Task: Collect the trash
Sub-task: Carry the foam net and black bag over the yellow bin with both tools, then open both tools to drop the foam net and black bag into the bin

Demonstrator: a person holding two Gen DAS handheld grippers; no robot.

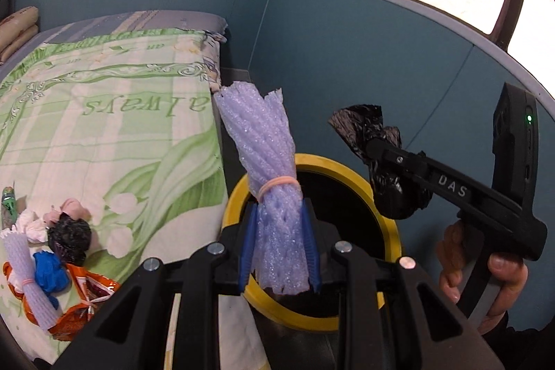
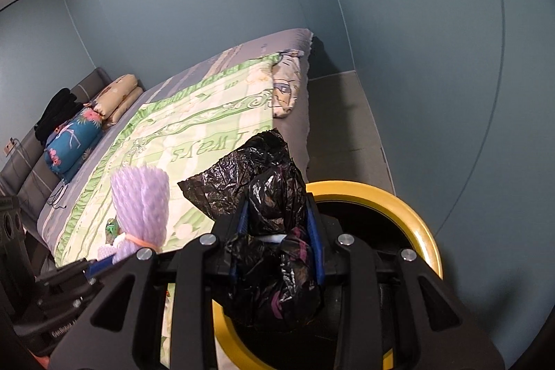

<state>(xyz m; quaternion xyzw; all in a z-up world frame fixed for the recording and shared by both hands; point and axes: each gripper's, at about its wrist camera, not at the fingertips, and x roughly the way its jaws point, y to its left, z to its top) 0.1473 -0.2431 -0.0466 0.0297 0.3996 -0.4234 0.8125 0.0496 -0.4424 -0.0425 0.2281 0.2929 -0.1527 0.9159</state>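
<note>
Fingers of the left gripper [image 1: 279, 245] squeeze a purple foam net bundle [image 1: 269, 175] over the round yellow-rimmed bin [image 1: 388, 221]. The right gripper [image 2: 277, 243] pinches a crumpled black plastic bag [image 2: 269, 224] there too. Let go off-centre, either could hit the rim and fall outside.

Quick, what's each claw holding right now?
Left claw: shut on the purple foam net bundle, above the yellow bin.
Right claw: shut on the black plastic bag.
</note>
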